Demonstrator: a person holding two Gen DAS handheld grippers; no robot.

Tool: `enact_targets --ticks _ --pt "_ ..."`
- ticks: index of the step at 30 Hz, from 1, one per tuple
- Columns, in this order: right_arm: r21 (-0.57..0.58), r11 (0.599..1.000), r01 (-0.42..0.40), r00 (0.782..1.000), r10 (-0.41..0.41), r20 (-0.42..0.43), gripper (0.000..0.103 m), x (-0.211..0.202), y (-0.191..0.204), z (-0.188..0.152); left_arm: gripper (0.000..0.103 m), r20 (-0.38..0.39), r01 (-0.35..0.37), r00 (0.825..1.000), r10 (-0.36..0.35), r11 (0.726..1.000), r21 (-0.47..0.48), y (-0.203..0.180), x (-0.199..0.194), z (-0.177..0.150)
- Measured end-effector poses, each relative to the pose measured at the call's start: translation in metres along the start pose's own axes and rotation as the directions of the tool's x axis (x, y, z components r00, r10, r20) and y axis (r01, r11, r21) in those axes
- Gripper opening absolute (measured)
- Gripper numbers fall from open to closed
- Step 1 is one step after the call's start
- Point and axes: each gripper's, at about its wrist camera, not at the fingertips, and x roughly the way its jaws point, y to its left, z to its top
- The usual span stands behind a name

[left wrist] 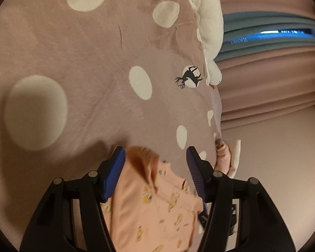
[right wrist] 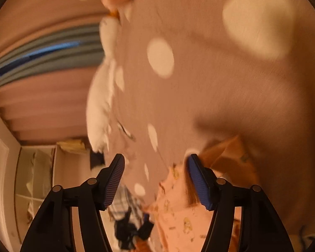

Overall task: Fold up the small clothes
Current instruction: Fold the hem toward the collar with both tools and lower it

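both jaws parted, nothing held: left gripper [left wrist: 155,157] straddles the peach garment [left wrist: 155,205] on the spotted blanket [left wrist: 84,63]; right gripper [right wrist: 155,163] beside it. risk: closing grabs blanket too.

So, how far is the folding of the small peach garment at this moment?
Done: the peach garment lies on the dotted blanket with a raised crease near its top edge, so one fold seems made. In hand: nothing is gripped. The left gripper and the right gripper both stand open, pads off the cloth. Left: whether more folds remain I cannot tell, since only part of the garment shows.
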Motion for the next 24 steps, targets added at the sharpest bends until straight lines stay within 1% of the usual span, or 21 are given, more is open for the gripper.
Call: enact_targets --ticks 2,3,4,5,6,7,8,9,10,11,12,13,14,15,16,18,19,20,22,23,24 --pt "-0.03 0.999 -0.013 0.999 0.014 0.03 0.065 -0.012 0.006 -0.004 0.059 -0.014 -0.018 1.0 0.019 0.998 0.052 -0.002 -0.009 -0.01" --pt "-0.069 0.998 0.006 1.0 -0.005 0.014 0.065 -0.011 0.013 -0.009 0.059 -0.023 -0.037 0.999 0.039 0.995 0.092 -0.006 -0.012 -0.017" --pt "-0.125 0.991 0.044 0.999 -0.047 -0.015 0.065 -0.012 0.019 -0.014 0.059 -0.039 -0.059 0.997 0.065 0.988 0.144 -0.01 -0.016 -0.026" --pt "-0.216 0.972 0.091 0.994 -0.103 -0.047 0.065 -0.009 0.029 -0.024 0.059 -0.047 -0.074 0.995 0.084 0.98 0.185 -0.012 -0.019 -0.034" --pt "-0.297 0.948 0.119 0.987 -0.146 -0.069 0.065 -0.007 0.038 -0.035 0.059 -0.058 -0.089 0.993 0.105 0.969 0.232 -0.016 -0.021 -0.043" --pt "-0.387 0.913 0.128 0.98 -0.177 -0.095 0.065 -0.003 0.047 -0.049 0.059 -0.075 -0.106 0.988 0.134 0.951 0.292 -0.022 -0.02 -0.053" --pt "-0.449 0.885 0.121 0.975 -0.191 -0.115 0.065 0.0 0.054 -0.058 0.059 -0.086 -0.118 0.984 0.156 0.933 0.339 -0.026 -0.017 -0.06" --pt "-0.52 0.846 0.118 0.968 -0.215 -0.13 0.065 0.004 0.061 -0.072 0.059 -0.098 -0.126 0.979 0.177 0.915 0.384 -0.03 -0.014 -0.067" --pt "-0.567 0.814 0.124 0.961 -0.24 -0.135 0.063 0.008 0.065 -0.082 0.058 -0.119 -0.131 0.972 0.201 0.89 0.437 -0.038 -0.008 -0.076" --pt "-0.623 0.768 0.145 0.948 -0.289 -0.135 0.052 0.015 0.069 -0.094 0.056 -0.13 -0.133 0.967 0.219 0.87 0.475 -0.042 -0.001 -0.083" --pt "-0.672 0.716 0.189 0.924 -0.361 -0.124 0.046 0.026 0.07 -0.105 0.05 -0.139 -0.138 0.961 0.238 0.851 0.506 -0.045 0.006 -0.088" --pt "-0.714 0.655 0.249 0.889 -0.447 -0.1 0.035 0.039 0.069 -0.113 0.042 -0.156 -0.147 0.95 0.271 0.827 0.543 -0.049 0.018 -0.094" --pt "-0.744 0.604 0.286 0.86 -0.504 -0.078 0.025 0.05 0.065 -0.117 0.038 -0.163 -0.159 0.94 0.299 0.809 0.566 -0.05 0.029 -0.096" --pt "-0.771 0.554 0.314 0.83 -0.555 -0.06 0.022 0.06 0.062 -0.122 0.036 -0.171 -0.171 0.929 0.329 0.791 0.588 -0.052 0.043 -0.097" --pt "-0.795 0.501 0.342 0.801 -0.598 -0.032 0.02 0.069 0.061 -0.127 0.031 -0.175 -0.194 0.909 0.378 0.755 0.626 -0.052 0.057 -0.101" --pt "-0.846 0.38 0.375 0.75 -0.661 0.035 0.02 0.086 0.058 -0.134 0.029 -0.151 -0.237 0.885 0.44 0.707 0.667 -0.054 0.082 -0.099" --pt "-0.858 0.334 0.39 0.726 -0.685 0.063 0.019 0.096 0.057 -0.134 0.029 -0.139 -0.245 0.882 0.451 0.689 0.682 -0.056 0.09 -0.099" --pt "-0.862 0.322 0.392 0.722 -0.688 0.072 0.019 0.101 0.057 -0.132 0.029 -0.123 -0.25 0.884 0.451 0.679 0.69 -0.06 0.097 -0.096" --pt "-0.86 0.318 0.398 0.741 -0.665 0.097 0.019 0.113 0.063 -0.121 0.03 -0.095 -0.256 0.897 0.432 0.682 0.685 -0.067 0.11 -0.086" --pt "-0.854 0.314 0.415 0.742 -0.66 0.118 0.019 0.118 0.065 -0.115 0.03 -0.071 -0.273 0.901 0.428 0.686 0.674 -0.072 0.12 -0.078" --pt "-0.846 0.308 0.435 0.741 -0.657 0.142 0.019 0.124 0.067 -0.108 0.03 -0.063 -0.277 0.908 0.415 0.704 0.654 -0.072 0.125 -0.071"
